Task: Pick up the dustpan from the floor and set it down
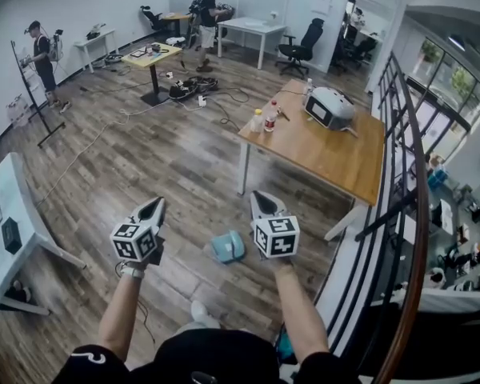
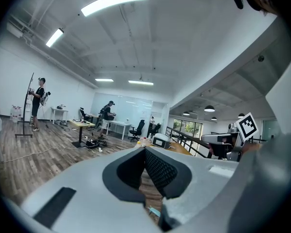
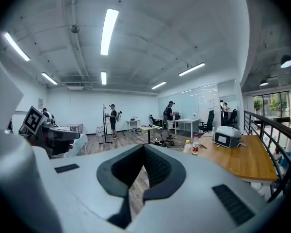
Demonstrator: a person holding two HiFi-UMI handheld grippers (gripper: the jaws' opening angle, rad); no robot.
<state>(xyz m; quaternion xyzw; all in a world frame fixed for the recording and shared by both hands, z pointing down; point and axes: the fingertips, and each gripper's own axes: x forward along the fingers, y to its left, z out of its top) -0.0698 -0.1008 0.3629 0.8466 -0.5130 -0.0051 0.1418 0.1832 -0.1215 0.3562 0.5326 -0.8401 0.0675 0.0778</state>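
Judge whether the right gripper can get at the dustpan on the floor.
Probably yes. The dustpan lies uncovered on the floor beside the right gripper; the gripper is held above it with jaws shut, so must lower and open first.

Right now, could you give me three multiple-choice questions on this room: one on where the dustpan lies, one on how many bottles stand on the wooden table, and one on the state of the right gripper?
1. Where does the dustpan lie?
A) on a chair seat
B) on the floor, just in front of the person
C) on a white desk

2. How many bottles stand on the wooden table?
A) two
B) five
C) none

3. How do the jaws of the right gripper stand?
A) wide apart
B) closed on the dustpan
C) together, with nothing between them

Answers:
1 B, the head view shows it on the floor planks.
2 A, two bottles stand side by side near the table's corner.
3 C, the right gripper view shows the pads meeting, with nothing between them.
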